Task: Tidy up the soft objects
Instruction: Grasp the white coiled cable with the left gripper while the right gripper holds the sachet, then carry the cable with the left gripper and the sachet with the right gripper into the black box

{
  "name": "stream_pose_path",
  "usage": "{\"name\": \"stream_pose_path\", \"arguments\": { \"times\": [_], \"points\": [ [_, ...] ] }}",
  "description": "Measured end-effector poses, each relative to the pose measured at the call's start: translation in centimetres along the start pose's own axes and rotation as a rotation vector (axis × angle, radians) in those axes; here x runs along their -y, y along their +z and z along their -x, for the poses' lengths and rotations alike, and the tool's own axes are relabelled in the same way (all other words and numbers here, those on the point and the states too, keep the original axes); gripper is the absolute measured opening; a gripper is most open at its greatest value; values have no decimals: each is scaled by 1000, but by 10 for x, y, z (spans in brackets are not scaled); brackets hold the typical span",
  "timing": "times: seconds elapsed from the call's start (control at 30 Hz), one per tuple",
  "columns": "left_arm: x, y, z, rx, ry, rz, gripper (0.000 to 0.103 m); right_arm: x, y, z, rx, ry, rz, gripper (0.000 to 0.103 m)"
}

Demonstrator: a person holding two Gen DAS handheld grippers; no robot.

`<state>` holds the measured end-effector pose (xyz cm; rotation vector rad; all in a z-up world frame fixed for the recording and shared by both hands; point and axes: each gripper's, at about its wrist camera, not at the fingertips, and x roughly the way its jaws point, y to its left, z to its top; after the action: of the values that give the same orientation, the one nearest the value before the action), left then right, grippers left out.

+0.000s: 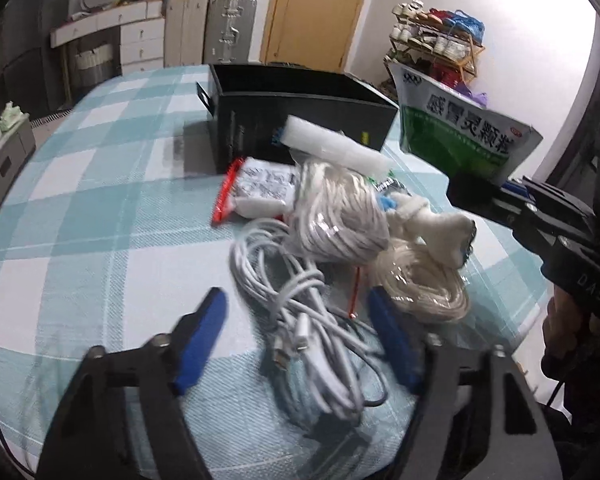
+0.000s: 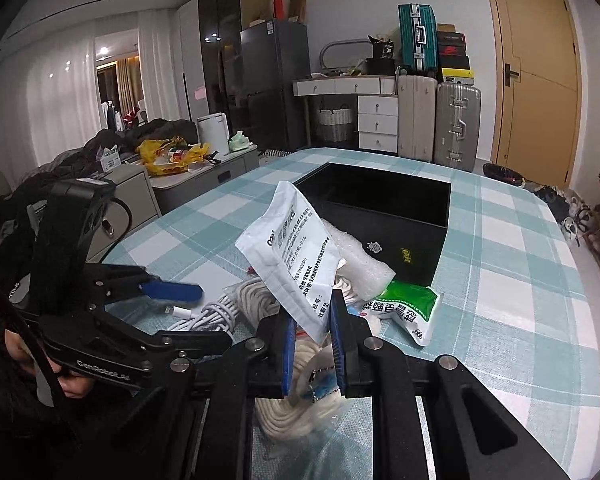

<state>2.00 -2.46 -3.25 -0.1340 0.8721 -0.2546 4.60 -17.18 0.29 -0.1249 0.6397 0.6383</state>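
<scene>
Nearest my left gripper [image 1: 295,334]: one tangle of white charging cable [image 1: 300,320] on the checked tablecloth [image 1: 99,220], lying between my blue pads [image 1: 203,336], which stand apart on either side of it; whether they press on it I cannot tell. Beyond the cable, in one heap: a coil of white rope in clear wrap [image 1: 340,216]; a second, paler coil [image 1: 424,284] just to its right; a knotted white cloth piece [image 1: 432,220] resting across both; a clear pouch with a red edge [image 1: 255,192]; a strip of white foam wrap [image 1: 332,140] leaning against the box. Black open-topped box [image 2: 384,208]: behind the heap, on the cloth. My right gripper [image 2: 312,334]: jaws pressed together on the lower corner of a green-and-white medicine sachet [image 2: 295,256], held up in the air above the heap, its white printed back toward me. A second green sachet [image 2: 404,308] lies flat on the cloth, just right of the heap and close before the box.
</scene>
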Motion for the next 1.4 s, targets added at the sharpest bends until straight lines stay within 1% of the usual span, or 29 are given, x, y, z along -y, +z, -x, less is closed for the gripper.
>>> {"name": "stream_pose_path", "arguments": {
  "times": [0.03, 0.07, 0.13, 0.17, 0.2, 0.23, 0.37, 0.5, 0.73, 1.03, 1.23, 1.4],
  "points": [
    [1, -1, -2, -12, -8, -2, 58, -1, 0, 0, 2, 1, -1, 16],
    [2, -1, -3, -19, -13, -3, 54, 0, 0, 0, 2, 2, -2, 16],
    [4, -2, -4, -17, 18, -25, 44, 0, -1, 1, 2, 1, -2, 16],
    [4, -3, -4, -18, 19, -25, 41, 0, 0, 1, 2, 3, -3, 16],
    [3, -3, -4, -17, 17, -21, 35, 0, -1, 1, 5, 1, -4, 16],
    [2, -3, -3, -18, 11, -13, 34, 2, -1, 1, 6, 1, -5, 16],
    [1, -4, 0, -13, 9, -10, 31, 3, -2, 2, 14, -4, -9, 16],
    [0, -6, 6, 6, 28, -12, 29, 2, -2, 4, 25, -8, -10, 16],
    [-9, -7, 17, 34, 64, -8, 29, 0, -1, 10, 49, -14, -12, 16],
    [-27, -9, 34, 75, 105, 33, 29, 0, -1, 14, 73, -36, -18, 16],
    [-30, 5, 43, 124, 125, 28, 29, 6, 2, 17, 83, -63, -33, 16],
    [-25, 27, 46, 172, 149, -5, 29, 13, 9, 19, 86, -73, -56, 16]
  ]
}}
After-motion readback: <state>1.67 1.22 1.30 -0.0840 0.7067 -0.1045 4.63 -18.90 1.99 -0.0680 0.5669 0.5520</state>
